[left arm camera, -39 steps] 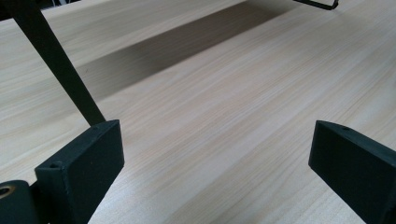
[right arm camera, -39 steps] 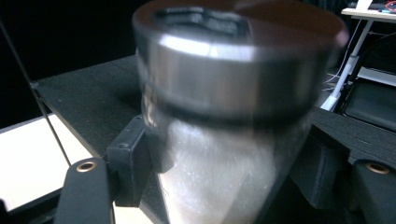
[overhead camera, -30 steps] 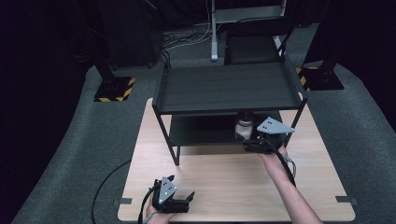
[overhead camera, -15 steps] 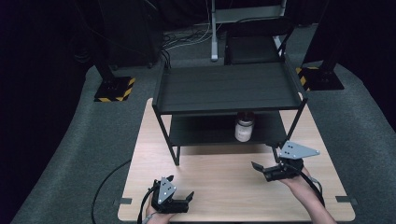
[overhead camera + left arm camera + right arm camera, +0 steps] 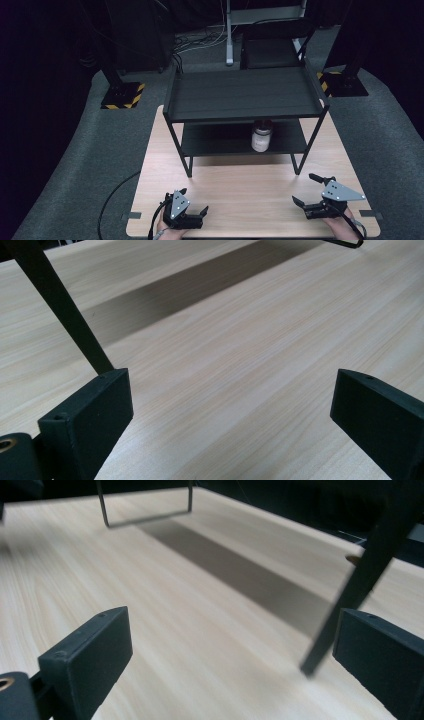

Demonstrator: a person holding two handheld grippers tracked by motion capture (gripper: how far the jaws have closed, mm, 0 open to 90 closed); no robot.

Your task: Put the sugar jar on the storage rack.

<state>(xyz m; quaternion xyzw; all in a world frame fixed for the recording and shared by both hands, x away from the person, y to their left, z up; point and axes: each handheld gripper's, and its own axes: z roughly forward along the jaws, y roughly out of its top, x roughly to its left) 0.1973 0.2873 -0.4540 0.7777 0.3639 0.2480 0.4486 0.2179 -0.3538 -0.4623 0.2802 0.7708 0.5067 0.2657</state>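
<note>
A white jar with a dark lid [image 5: 261, 136] stands upright on the lower shelf of a black two-tier rack [image 5: 245, 95], right of its middle. My right gripper [image 5: 306, 189] is open near the table's front right corner, well clear of the rack, with nothing between its jaws. My left gripper [image 5: 193, 201] rests open at the front left edge, also empty. In the left gripper view its wide-apart jaws frame bare wood and a black rack leg [image 5: 65, 310]. In the right gripper view a rack leg [image 5: 360, 585] rises close on the right.
The light wooden table [image 5: 240, 190] carries the rack across its back half. A cable [image 5: 115, 195] trails off the left front edge. Grey carpet surrounds the table, with black stands on yellow-striped bases [image 5: 122, 95] and a chair [image 5: 272, 47] behind.
My right gripper let go of the jar on the lower shelf and drew back to the front right corner. The left gripper stayed put.
</note>
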